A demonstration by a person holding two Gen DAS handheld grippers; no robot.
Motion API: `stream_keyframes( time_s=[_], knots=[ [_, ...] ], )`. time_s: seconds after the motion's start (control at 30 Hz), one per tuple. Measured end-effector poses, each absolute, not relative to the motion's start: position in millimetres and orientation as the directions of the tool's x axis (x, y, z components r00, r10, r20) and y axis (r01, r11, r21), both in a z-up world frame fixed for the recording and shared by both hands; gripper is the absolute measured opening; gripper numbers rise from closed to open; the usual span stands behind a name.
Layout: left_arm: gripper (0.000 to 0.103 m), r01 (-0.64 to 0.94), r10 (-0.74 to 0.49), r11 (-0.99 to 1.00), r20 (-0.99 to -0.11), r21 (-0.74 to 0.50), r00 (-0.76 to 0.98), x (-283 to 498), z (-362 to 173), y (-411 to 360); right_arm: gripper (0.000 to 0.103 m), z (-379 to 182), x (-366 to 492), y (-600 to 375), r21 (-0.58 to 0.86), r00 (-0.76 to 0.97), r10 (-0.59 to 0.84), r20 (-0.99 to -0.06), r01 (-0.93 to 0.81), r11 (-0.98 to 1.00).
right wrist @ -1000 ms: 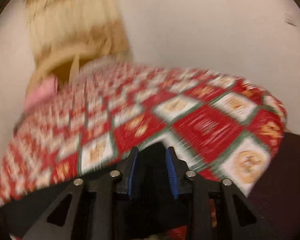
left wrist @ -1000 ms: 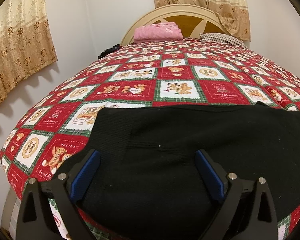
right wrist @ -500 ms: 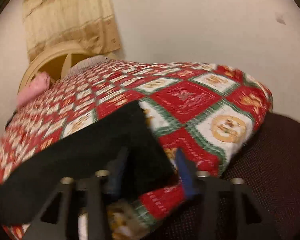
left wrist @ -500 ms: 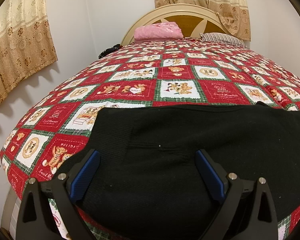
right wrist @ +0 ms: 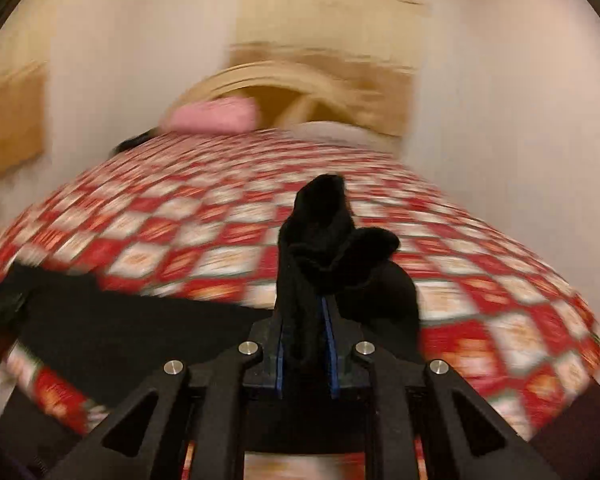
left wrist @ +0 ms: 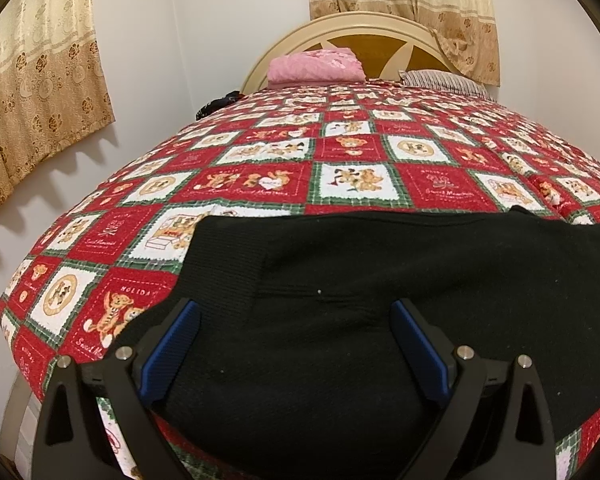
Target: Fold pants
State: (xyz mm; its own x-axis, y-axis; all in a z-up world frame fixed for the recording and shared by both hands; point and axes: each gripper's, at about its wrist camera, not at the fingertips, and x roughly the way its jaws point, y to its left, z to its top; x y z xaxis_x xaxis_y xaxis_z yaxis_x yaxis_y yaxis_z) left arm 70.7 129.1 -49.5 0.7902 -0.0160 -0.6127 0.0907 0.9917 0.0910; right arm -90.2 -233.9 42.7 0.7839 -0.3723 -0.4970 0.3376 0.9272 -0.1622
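Black pants (left wrist: pixel 380 280) lie spread across the near end of the bed on a red patchwork quilt (left wrist: pixel 340 152). My left gripper (left wrist: pixel 296 344) is open, its blue pads just above the waistband end of the pants, holding nothing. In the blurred right wrist view my right gripper (right wrist: pixel 305 344) is shut on a bunched end of the black pants (right wrist: pixel 320 232), lifted above the quilt (right wrist: pixel 220 232). The rest of the pants trails down to the left.
A pink folded blanket (left wrist: pixel 314 66) and a striped pillow (left wrist: pixel 440 80) lie by the wooden headboard (left wrist: pixel 360 32). Curtains (left wrist: pixel 40 80) hang on the left wall. A dark item (left wrist: pixel 218 104) sits at the bed's far left edge.
My right gripper has closed on the pants' end, lifted it off the quilt and swung left. The left gripper has not moved.
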Motion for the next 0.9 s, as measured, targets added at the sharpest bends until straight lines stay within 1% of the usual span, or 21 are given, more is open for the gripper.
stream_keyframes(
  time_s=[0.07, 0.1, 0.17, 0.23, 0.27, 0.3, 0.33, 0.37, 0.4, 0.43, 0.47, 0.5, 0.57, 0.63, 0.67, 0.73, 0.77, 0.8, 0.83, 0.9],
  knots=[
    [0.099, 0.092, -0.018, 0.992, -0.612, 0.090, 0.790, 70.6, -49.4, 129.0, 0.016, 15.6, -71.9, -190.6, -0.186, 0.794, -0.288, -0.536, 0.222, 0.957],
    [0.099, 0.092, -0.018, 0.992, -0.612, 0.090, 0.791, 70.5, -49.4, 129.0, 0.016, 2.0, -67.0, -172.3, -0.212, 0.793, -0.270, -0.546, 0.181, 0.960],
    [0.099, 0.093, -0.020, 0.992, -0.611, 0.088, 0.791, 69.5, -49.2, 129.0, 0.016, -32.5, -56.2, -135.0, -0.318, 0.776, -0.291, -0.559, 0.123, 0.940],
    [0.099, 0.095, -0.023, 0.992, -0.609, 0.086, 0.793, 69.0, -49.0, 128.8, 0.017, -58.2, -49.9, -117.4, -0.392, 0.757, -0.329, -0.564, 0.105, 0.914],
    [0.099, 0.095, -0.023, 0.992, -0.608, 0.086, 0.793, 68.8, -49.0, 128.6, 0.024, -70.6, -49.7, -112.9, -0.437, 0.751, -0.360, -0.554, 0.105, 0.893],
    [0.099, 0.096, -0.024, 0.992, -0.608, 0.086, 0.794, 68.8, -49.1, 129.1, 0.025, -75.2, -49.5, -110.4, -0.467, 0.748, -0.380, -0.544, 0.106, 0.878],
    [0.099, 0.096, -0.024, 0.992, -0.607, 0.086, 0.794, 68.7, -49.0, 128.9, 0.026, -80.1, -52.8, -104.2, -0.518, 0.755, -0.412, -0.510, 0.113, 0.848],
    [0.099, 0.096, -0.024, 0.992, -0.609, 0.086, 0.793, 68.8, -49.1, 129.1, 0.026, -77.2, -55.1, -100.6, -0.533, 0.757, -0.416, -0.504, 0.107, 0.839],
    [0.099, 0.096, -0.024, 0.992, -0.609, 0.086, 0.793, 68.7, -49.2, 129.0, 0.030, -74.7, -58.7, -99.3, -0.528, 0.760, -0.402, -0.511, 0.091, 0.844],
    [0.099, 0.096, -0.024, 0.992, -0.609, 0.086, 0.793, 68.7, -49.2, 129.0, 0.038, -70.2, -63.0, -99.8, -0.482, 0.767, -0.339, -0.545, 0.044, 0.875],
    [0.099, 0.096, -0.024, 0.992, -0.608, 0.086, 0.793, 68.7, -49.2, 129.2, 0.060, -65.0, -65.1, -99.9, -0.432, 0.771, -0.276, -0.574, 0.001, 0.902],
    [0.099, 0.096, -0.024, 0.992, -0.608, 0.086, 0.793, 68.8, -49.2, 129.2, 0.074, -59.1, -68.9, -101.8, -0.354, 0.773, -0.187, -0.606, -0.052, 0.934],
    [0.099, 0.097, -0.025, 0.992, -0.609, 0.086, 0.793, 68.8, -49.2, 129.1, 0.075, -43.5, -79.2, -109.7, -0.155, 0.775, 0.007, -0.632, -0.135, 0.979],
    [0.099, 0.096, -0.024, 0.992, -0.610, 0.086, 0.792, 68.6, -49.2, 128.6, 0.075, -28.7, -81.7, -125.6, 0.010, 0.779, 0.134, -0.613, -0.161, 0.987],
    [0.099, 0.096, -0.024, 0.992, -0.610, 0.086, 0.792, 68.6, -49.2, 128.6, 0.074, -19.6, -82.7, -139.0, 0.083, 0.797, 0.169, -0.580, -0.148, 0.985],
    [0.099, 0.096, -0.025, 0.992, -0.610, 0.085, 0.792, 68.5, -49.1, 128.7, 0.043, -7.3, -83.7, -163.2, 0.156, 0.832, 0.157, -0.533, -0.086, 0.984],
    [0.099, 0.096, -0.025, 0.992, -0.609, 0.085, 0.793, 68.5, -49.2, 128.6, 0.017, -5.9, -77.9, -173.7, 0.172, 0.835, 0.131, -0.534, -0.044, 0.984],
    [0.099, 0.096, -0.025, 0.992, -0.609, 0.085, 0.793, 68.5, -49.2, 128.5, 0.014, -6.4, -69.2, -184.3, 0.176, 0.831, 0.095, -0.548, 0.004, 0.984],
    [0.099, 0.097, -0.025, 0.992, -0.609, 0.085, 0.793, 68.5, -49.2, 128.5, 0.014, -9.2, -60.6, -193.1, 0.158, 0.820, 0.035, -0.571, 0.069, 0.985],
    [0.099, 0.096, -0.025, 0.992, -0.609, 0.085, 0.793, 68.6, -49.2, 128.7, 0.013, -22.9, -44.6, -203.1, 0.099, 0.772, -0.037, -0.635, 0.128, 0.987]
  ],
)
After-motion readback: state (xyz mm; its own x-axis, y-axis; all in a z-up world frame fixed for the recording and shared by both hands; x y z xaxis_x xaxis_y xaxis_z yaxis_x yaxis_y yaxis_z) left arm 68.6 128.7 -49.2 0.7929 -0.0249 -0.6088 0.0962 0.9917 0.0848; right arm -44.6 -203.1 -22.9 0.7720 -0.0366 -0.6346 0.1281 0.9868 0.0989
